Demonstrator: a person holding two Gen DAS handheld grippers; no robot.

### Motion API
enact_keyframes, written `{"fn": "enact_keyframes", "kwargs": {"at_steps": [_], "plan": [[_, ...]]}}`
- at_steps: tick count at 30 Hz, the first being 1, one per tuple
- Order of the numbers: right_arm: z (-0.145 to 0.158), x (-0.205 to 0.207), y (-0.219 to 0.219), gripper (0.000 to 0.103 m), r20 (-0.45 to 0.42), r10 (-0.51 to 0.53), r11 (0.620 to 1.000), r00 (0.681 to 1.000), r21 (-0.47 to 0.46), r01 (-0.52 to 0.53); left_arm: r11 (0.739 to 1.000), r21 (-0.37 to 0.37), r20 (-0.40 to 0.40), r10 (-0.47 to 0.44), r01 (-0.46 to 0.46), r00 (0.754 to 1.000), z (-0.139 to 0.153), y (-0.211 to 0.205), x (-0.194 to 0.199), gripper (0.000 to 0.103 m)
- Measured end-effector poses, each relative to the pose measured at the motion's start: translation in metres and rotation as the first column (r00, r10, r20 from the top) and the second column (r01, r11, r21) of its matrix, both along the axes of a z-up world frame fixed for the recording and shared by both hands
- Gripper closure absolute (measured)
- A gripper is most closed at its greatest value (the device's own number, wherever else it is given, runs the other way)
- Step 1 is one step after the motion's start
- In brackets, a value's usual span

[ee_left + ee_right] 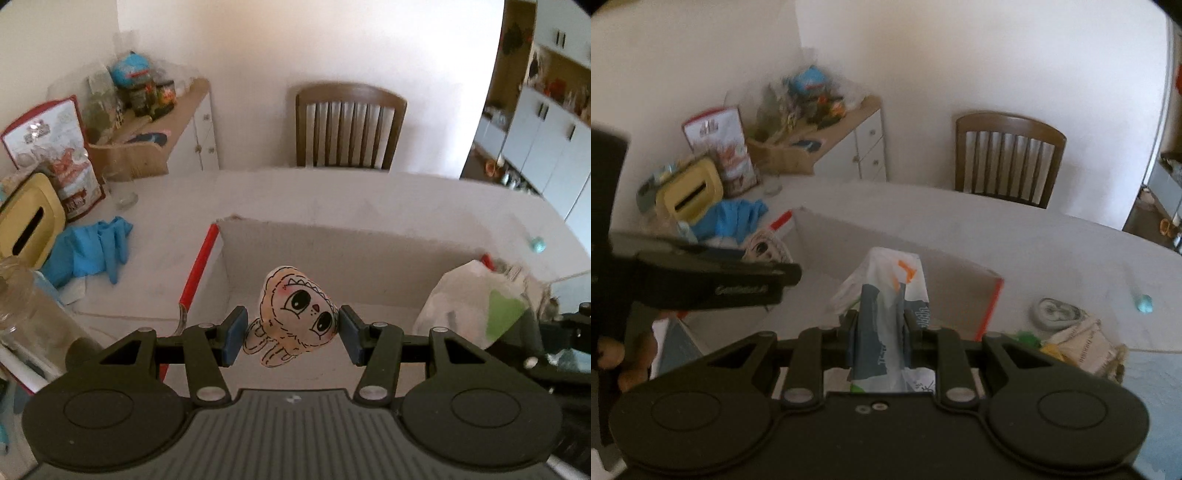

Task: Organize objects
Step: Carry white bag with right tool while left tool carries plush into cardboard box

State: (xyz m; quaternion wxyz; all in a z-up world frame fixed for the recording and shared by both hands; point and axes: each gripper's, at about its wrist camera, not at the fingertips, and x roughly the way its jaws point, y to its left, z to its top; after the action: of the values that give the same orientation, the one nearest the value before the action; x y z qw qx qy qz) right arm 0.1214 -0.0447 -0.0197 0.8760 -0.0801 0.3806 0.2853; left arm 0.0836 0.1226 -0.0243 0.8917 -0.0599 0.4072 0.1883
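Observation:
My left gripper (291, 334) is shut on a small pale doll-face toy (299, 314) with big black eyes and holds it over the open white cardboard box (332, 243) with red edges. My right gripper (881, 332) is shut on a crumpled white, grey-blue and orange plastic bag (882, 295), held over the same box (886, 240). The bag also shows at the right of the left wrist view (472, 302). The left gripper and toy (764, 251) appear at the left of the right wrist view.
Blue gloves (92, 251), a yellow tissue box (26, 221), a red snack bag (62, 155) and a glass (122, 181) crowd the table's left. A wooden chair (347, 129) stands behind. A grey roll (1056, 314), mesh bag (1086, 347) and small teal ball (1145, 302) lie right.

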Motion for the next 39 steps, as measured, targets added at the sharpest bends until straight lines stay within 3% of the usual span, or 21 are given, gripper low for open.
{"fn": "enact_keyframes", "kwargs": {"at_steps": [9, 19, 26, 39], "plan": [[-0.046, 0.008, 0.036, 0.082, -0.065, 0.044, 0.990, 0.997, -0.130, -0.052, 1.000, -0.029, -0.116, -0.003, 0.000, 0.993, -0.036, 0.019, 0.033, 0.050], [-0.074, 0.022, 0.042, 0.082, -0.172, 0.050, 0.984, 0.984, -0.160, -0.078, 0.998, -0.057, -0.304, -0.008, -0.010, 0.953, -0.067, 0.024, 0.061, 0.050], [-0.082, 0.018, 0.046, 0.081, -0.212, 0.042, 0.981, 0.976, -0.178, -0.080, 0.992, -0.121, -0.360, -0.019, -0.027, 0.933, -0.078, 0.028, 0.066, 0.049], [-0.097, -0.002, 0.047, 0.077, -0.245, 0.005, 0.973, 0.970, -0.221, -0.060, 0.986, -0.168, -0.412, -0.060, -0.011, 0.909, -0.091, 0.013, 0.066, 0.048]]}}
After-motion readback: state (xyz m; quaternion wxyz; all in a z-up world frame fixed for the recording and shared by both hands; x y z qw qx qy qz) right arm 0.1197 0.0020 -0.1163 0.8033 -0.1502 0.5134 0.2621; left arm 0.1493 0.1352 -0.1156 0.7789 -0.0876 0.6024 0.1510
